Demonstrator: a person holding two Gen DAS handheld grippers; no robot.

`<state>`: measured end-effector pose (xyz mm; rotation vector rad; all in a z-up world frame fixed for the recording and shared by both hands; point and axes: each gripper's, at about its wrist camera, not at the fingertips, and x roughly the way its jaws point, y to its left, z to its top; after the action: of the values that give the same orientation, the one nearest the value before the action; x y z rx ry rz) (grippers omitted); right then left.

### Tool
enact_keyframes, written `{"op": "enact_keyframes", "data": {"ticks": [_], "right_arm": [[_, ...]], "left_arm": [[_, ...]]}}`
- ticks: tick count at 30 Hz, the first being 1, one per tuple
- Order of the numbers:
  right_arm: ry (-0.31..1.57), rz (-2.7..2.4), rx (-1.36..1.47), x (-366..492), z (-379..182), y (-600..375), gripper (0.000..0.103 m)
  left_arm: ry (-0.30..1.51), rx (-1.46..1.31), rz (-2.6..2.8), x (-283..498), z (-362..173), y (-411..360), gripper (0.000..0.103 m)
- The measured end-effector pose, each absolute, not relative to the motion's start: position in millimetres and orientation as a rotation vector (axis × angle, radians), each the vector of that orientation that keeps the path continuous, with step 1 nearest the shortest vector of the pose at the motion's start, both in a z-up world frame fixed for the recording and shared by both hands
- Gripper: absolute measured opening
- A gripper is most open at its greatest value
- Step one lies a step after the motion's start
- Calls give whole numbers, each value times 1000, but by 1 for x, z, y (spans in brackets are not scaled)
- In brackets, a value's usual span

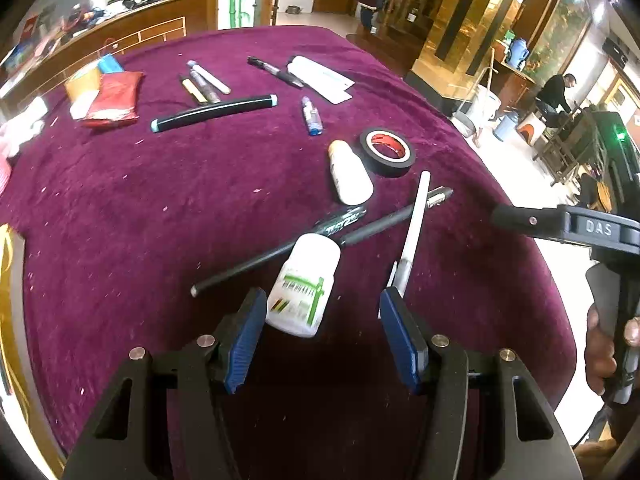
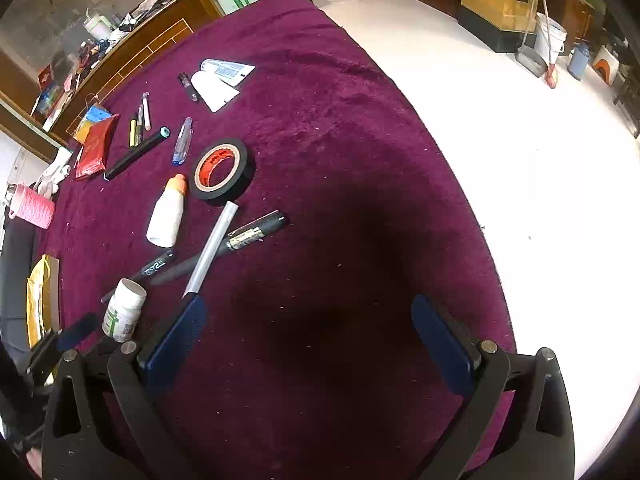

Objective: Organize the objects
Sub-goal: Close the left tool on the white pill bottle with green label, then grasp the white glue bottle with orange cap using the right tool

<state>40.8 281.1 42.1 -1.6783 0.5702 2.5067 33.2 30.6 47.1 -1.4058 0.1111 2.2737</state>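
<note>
You're lining the left gripper (image 1: 322, 316) up on the white pill bottle (image 1: 306, 286); jaws are standing apart, the bottle sitting between the blue pads, nearer the left pad (image 1: 246, 336), not clamped yet. Looks like the pick-up step of the sorting, early on, most items lying loose on the tabletop (image 1: 140, 208).

Right gripper (image 2: 308, 344) is hovering over bare cloth, jaws wide apart, holding nothing; the silver-white pen (image 2: 212, 252) is ending right at its left pad, whether touching I can't tell.

Next move, my read: you're needing to centre the bottle between the pads, then close; it's tilted, top toward 12 o'clock, leaning on or just over the long black pencil (image 1: 304, 246); expect it to roll or slip on closing.

Clutter in the left view: black marker (image 1: 342, 222) at 12 o'clock of the bottle; white glue bottle (image 1: 350, 174) and black tape roll (image 1: 386, 152) toward 1 o'clock; silver-white pen at 2 o'clock, close to the right pad.

Room: the tabletop edge is running close along 3 o'clock in the right view, floor beyond; open cloth is lying toward 9–10 o'clock of the bottle in the left view; far items (pens, red packet (image 1: 114, 98)) are well apart at 11 o'clock.
</note>
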Motion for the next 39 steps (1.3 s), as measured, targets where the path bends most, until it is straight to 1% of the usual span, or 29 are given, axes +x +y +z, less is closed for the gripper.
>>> {"op": "enact_keyframes", "data": {"ticks": [6, 11, 18, 26, 27, 29, 30, 36, 39], "right_arm": [[574, 2505, -1678, 45, 42, 292, 103], [570, 2498, -1685, 46, 39, 298, 103], [551, 2503, -1700, 46, 38, 296, 103], [559, 2497, -1724, 43, 36, 296, 103], [558, 2497, -1725, 43, 36, 295, 103], [559, 2495, -1729, 43, 35, 294, 103], [563, 2494, -1732, 42, 35, 294, 103], [565, 2487, -1743, 42, 33, 293, 103], [566, 2496, -1744, 41, 35, 290, 103]], "left_arm": [[170, -1427, 2265, 24, 36, 42, 52], [186, -1457, 2259, 17, 26, 47, 52], [271, -1442, 2274, 11, 18, 57, 52], [397, -1418, 2302, 21, 14, 69, 52], [400, -1419, 2306, 22, 14, 69, 51], [406, -1420, 2310, 23, 16, 70, 42], [408, -1419, 2307, 24, 17, 70, 28], [443, -1406, 2306, 32, 22, 76, 28], [396, -1403, 2316, 35, 28, 72, 28]]}}
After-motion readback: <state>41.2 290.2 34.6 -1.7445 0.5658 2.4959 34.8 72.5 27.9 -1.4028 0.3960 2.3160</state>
